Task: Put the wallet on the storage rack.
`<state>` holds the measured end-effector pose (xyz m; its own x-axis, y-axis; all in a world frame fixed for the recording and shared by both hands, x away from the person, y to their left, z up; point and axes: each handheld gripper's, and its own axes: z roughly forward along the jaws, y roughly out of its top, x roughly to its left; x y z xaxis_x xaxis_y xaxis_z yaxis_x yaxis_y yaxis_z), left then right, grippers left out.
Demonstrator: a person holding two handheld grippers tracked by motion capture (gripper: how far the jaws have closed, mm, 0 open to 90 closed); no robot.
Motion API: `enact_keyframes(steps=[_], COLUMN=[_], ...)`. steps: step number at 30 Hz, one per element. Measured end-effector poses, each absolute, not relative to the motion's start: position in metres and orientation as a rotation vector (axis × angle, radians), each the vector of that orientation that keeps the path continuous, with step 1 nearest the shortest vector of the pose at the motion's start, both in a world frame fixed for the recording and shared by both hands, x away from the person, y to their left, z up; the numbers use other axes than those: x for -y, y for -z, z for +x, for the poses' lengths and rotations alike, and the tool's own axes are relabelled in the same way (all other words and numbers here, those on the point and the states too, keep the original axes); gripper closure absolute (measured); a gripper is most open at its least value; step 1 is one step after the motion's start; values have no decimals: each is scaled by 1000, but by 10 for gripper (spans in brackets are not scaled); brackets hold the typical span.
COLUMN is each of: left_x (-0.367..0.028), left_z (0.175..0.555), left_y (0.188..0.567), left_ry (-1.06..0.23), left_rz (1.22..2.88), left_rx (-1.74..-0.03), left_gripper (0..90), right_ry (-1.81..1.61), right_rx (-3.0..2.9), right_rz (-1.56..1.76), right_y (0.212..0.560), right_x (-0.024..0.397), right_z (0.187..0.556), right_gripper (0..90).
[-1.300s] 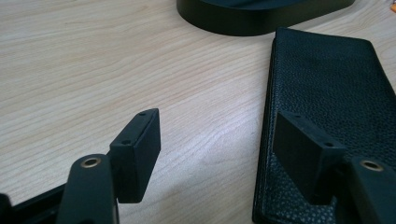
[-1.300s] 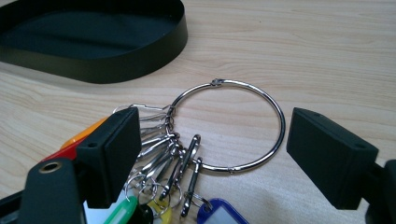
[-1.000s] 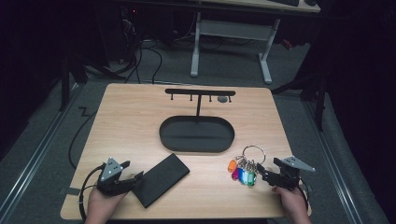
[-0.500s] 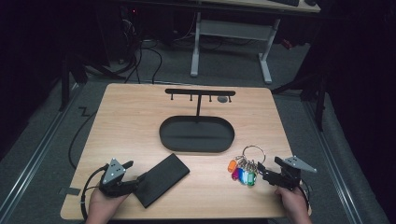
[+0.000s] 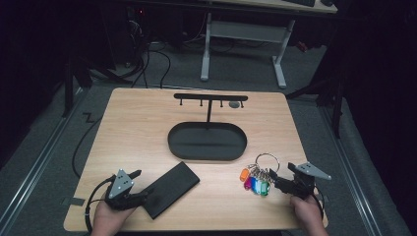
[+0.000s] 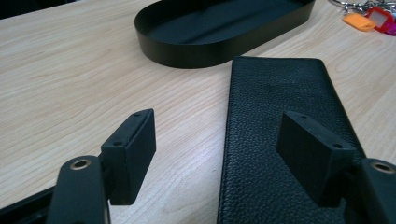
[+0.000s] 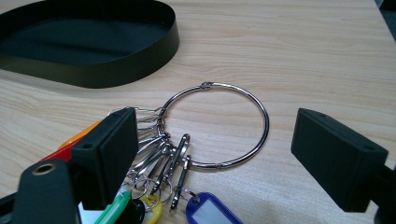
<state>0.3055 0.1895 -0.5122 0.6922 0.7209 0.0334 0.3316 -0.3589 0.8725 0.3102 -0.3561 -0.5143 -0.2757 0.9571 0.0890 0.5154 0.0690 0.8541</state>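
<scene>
At the worktop's (image 5: 147,128) near left corner, the left hand (image 5: 109,215) lies low, its left claw (image 5: 140,184) level and aimed toward the right; the jaws have just been opening and gape over the near end of a wallet (image 5: 169,189), not pressing it. The wallet is flat, black, pebbled leather. A black oval metal tray (image 5: 207,141) sits mid-worktop. Near the right front corner, the right claw (image 5: 279,178) stands open around a steel key ring (image 5: 266,162) with coloured plastic tags (image 5: 255,184).
</scene>
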Motion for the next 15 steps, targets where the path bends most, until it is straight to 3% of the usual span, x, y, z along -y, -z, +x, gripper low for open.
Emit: enact_keyframes(steps=[15], left_x=[-169], left_z=[295], left_y=[504], left_ry=[-498], left_rz=[2010], left_rx=[-718], left_gripper=[252], right_ry=[-1106], right_rx=[-1861], right_rz=[1417], right_y=[517], right_x=[350], right_z=[310], right_gripper=[150])
